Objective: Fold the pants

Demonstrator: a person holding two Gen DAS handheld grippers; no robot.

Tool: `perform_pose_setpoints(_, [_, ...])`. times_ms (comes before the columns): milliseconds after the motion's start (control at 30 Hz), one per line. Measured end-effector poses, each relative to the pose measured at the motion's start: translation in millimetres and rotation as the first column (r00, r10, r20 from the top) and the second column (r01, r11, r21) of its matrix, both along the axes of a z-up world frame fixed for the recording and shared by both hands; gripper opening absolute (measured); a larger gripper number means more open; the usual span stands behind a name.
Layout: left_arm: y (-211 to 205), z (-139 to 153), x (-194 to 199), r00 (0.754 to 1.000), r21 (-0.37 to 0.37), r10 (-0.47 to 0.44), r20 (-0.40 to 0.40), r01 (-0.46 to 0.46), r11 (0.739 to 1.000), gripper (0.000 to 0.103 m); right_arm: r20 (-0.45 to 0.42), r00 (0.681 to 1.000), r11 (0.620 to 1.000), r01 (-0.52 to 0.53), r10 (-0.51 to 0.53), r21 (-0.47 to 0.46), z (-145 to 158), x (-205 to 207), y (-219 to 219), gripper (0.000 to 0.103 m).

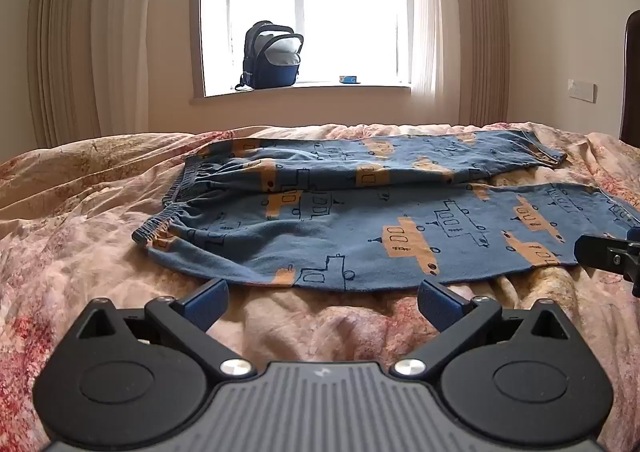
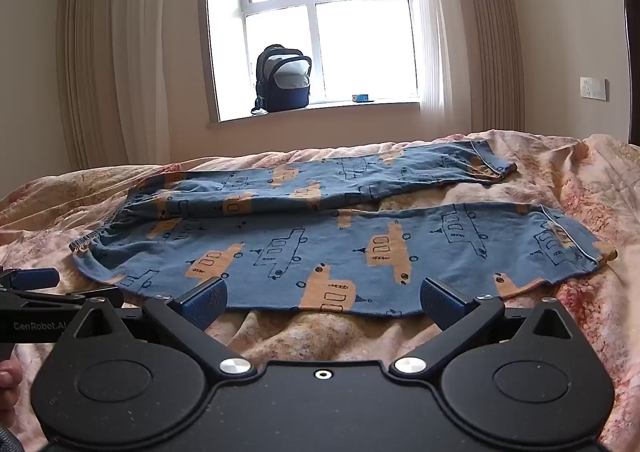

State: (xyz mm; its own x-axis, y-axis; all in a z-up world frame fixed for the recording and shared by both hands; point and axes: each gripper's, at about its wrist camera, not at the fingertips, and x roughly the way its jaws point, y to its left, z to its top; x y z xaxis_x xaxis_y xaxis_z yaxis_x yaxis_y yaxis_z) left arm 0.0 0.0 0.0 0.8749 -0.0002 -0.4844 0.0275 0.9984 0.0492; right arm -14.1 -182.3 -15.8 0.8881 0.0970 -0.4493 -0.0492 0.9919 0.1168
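Blue pants (image 1: pixel 360 219) printed with orange and outlined vehicles lie spread flat on the bed, waistband to the left, both legs running right. My left gripper (image 1: pixel 322 302) hovers open just short of the near edge of the nearer leg, close to the waist end. My right gripper (image 2: pixel 324 302) is open too, its blue pads at the near hem edge of the pants (image 2: pixel 340 252), further toward the cuffs. Nothing sits between either pair of fingers. The right gripper's tip shows at the left wrist view's right edge (image 1: pixel 604 256).
A pink floral quilt (image 1: pixel 100 211) covers the bed, rumpled in front of the pants. Behind are a window sill with a dark backpack (image 1: pixel 272 55) and a small blue tin (image 1: pixel 349 79), curtains on both sides, and a dark headboard (image 1: pixel 632 83) at right. A person's hand (image 2: pixel 8 380) shows low left.
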Motion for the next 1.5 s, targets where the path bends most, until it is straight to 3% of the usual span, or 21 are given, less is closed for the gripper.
perform_pose_setpoints(1500, [0.1,0.0,-0.1,1.0,0.003,0.0,0.0,0.0,1.0,0.103,-0.012,1.0,1.0,-0.001,0.001,0.0,-1.0,2.3,-1.0,0.103])
